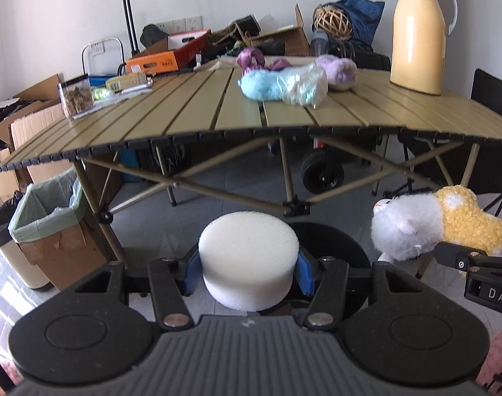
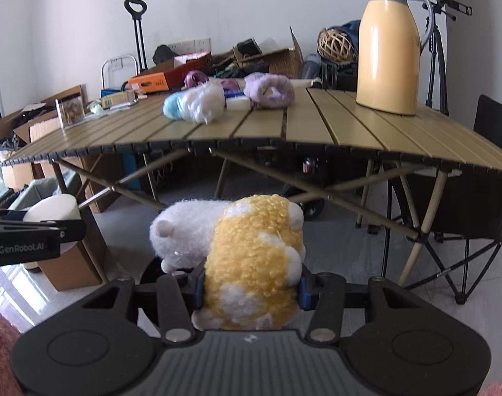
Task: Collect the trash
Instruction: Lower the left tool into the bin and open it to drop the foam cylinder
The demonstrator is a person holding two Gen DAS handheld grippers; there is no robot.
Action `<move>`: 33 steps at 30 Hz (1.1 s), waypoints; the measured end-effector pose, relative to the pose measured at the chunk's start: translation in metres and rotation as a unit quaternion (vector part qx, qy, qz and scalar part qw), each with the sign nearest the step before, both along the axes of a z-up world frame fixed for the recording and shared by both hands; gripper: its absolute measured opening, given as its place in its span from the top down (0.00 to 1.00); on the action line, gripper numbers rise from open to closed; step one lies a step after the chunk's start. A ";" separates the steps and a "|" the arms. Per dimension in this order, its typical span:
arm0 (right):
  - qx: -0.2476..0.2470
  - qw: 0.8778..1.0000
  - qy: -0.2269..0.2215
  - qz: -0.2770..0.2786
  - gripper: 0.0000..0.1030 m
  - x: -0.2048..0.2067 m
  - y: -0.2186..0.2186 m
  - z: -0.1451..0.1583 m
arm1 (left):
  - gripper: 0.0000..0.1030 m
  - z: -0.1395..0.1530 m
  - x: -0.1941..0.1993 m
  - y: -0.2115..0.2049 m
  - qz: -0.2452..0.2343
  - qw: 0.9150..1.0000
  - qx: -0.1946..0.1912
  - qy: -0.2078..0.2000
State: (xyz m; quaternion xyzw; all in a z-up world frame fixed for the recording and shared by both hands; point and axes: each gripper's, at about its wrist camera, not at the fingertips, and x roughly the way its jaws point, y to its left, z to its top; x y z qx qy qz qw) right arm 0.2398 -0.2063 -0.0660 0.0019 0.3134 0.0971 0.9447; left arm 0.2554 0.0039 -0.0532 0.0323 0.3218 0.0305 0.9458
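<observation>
I am holding a white foam cylinder (image 1: 248,257) in my left gripper (image 1: 247,272), the jaws standing partway apart with the blue pads (image 1: 192,272) pressing on its two sides, and the foam is sitting upright between them, close in front of the camera. My right gripper (image 2: 251,283) is likewise partway apart and is clamping a yellow and white plush toy (image 2: 244,257) by its yellow body, the white head sticking out to the left of the jaws. From the left wrist view I am seeing that same toy off to the right of my left gripper, and from the right wrist view the foam is showing off to the left. Beyond and above both grippers the slatted folding table (image 1: 191,112) is stretching across the view. On it, straight ahead, a blue plush toy (image 1: 259,84) is lying against a crumpled clear plastic bag (image 1: 304,84), with a purple plush toy (image 1: 338,71) just behind them, and a yellow thermos jug (image 1: 419,33) is standing upright further right. Down to the left of my left gripper, beside the table leg, a cardboard box lined with a green bag (image 1: 46,217) is standing open on the floor.
</observation>
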 end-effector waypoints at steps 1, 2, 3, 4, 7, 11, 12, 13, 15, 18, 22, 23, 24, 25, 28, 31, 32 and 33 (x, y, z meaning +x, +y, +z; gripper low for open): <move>-0.001 1.000 0.006 -0.002 0.53 0.000 -0.001 -0.004 | 0.46 -0.005 0.000 0.000 0.000 1.000 0.000 0.006; -0.002 1.000 0.012 -0.004 0.53 0.000 -0.002 -0.008 | 0.46 -0.009 0.001 0.000 0.000 1.000 -0.001 0.013; -0.003 1.000 0.018 -0.006 0.53 0.000 -0.004 -0.012 | 0.46 -0.013 0.002 0.001 0.000 1.000 -0.001 0.019; -0.004 1.000 0.024 -0.008 0.53 0.001 -0.004 -0.016 | 0.46 -0.017 0.002 0.002 0.001 1.000 0.000 0.024; -0.009 0.999 0.042 -0.012 0.53 0.002 -0.007 -0.028 | 0.46 -0.028 0.005 0.003 0.002 0.999 0.000 0.041; -0.017 0.998 0.065 -0.016 0.53 0.006 -0.009 -0.045 | 0.46 -0.044 0.010 0.004 0.003 0.998 0.003 0.064; -0.018 0.997 0.071 -0.017 0.53 0.006 -0.009 -0.049 | 0.46 -0.047 0.011 0.004 0.003 0.998 0.003 0.070; -0.020 0.997 0.076 -0.018 0.53 0.006 -0.010 -0.054 | 0.46 -0.052 0.012 0.005 0.003 0.997 0.002 0.077; -0.021 0.996 0.088 -0.021 0.53 0.008 -0.013 -0.061 | 0.46 -0.061 0.014 0.008 0.004 0.996 0.002 0.092; -0.022 0.994 0.105 -0.028 0.53 0.011 -0.017 -0.072 | 0.46 -0.074 0.018 0.011 0.006 0.994 0.001 0.113; -0.021 0.991 0.126 -0.042 0.53 0.015 -0.023 -0.083 | 0.46 -0.087 0.022 0.015 0.011 0.991 0.000 0.133; -0.021 0.990 0.130 -0.044 0.53 0.016 -0.024 -0.085 | 0.46 -0.089 0.023 0.016 0.013 0.990 -0.001 0.137; -0.021 0.990 0.133 -0.046 0.53 0.017 -0.025 -0.087 | 0.46 -0.091 0.025 0.017 0.015 0.990 -0.002 0.141; -0.021 0.989 0.136 -0.047 0.53 0.018 -0.025 -0.089 | 0.46 -0.093 0.026 0.018 0.016 0.989 -0.003 0.145; -0.021 0.989 0.141 -0.048 0.53 0.021 -0.027 -0.094 | 0.46 -0.096 0.028 0.018 0.016 0.988 -0.004 0.151; -0.021 0.988 0.146 -0.051 0.53 0.024 -0.029 -0.097 | 0.46 -0.098 0.031 0.018 0.014 0.987 -0.007 0.160; -0.021 0.987 0.148 -0.054 0.53 0.026 -0.029 -0.097 | 0.46 -0.098 0.033 0.018 0.014 0.987 -0.008 0.163; -0.021 0.987 0.150 -0.056 0.53 0.027 -0.030 -0.098 | 0.46 -0.097 0.034 0.018 0.014 0.986 -0.010 0.166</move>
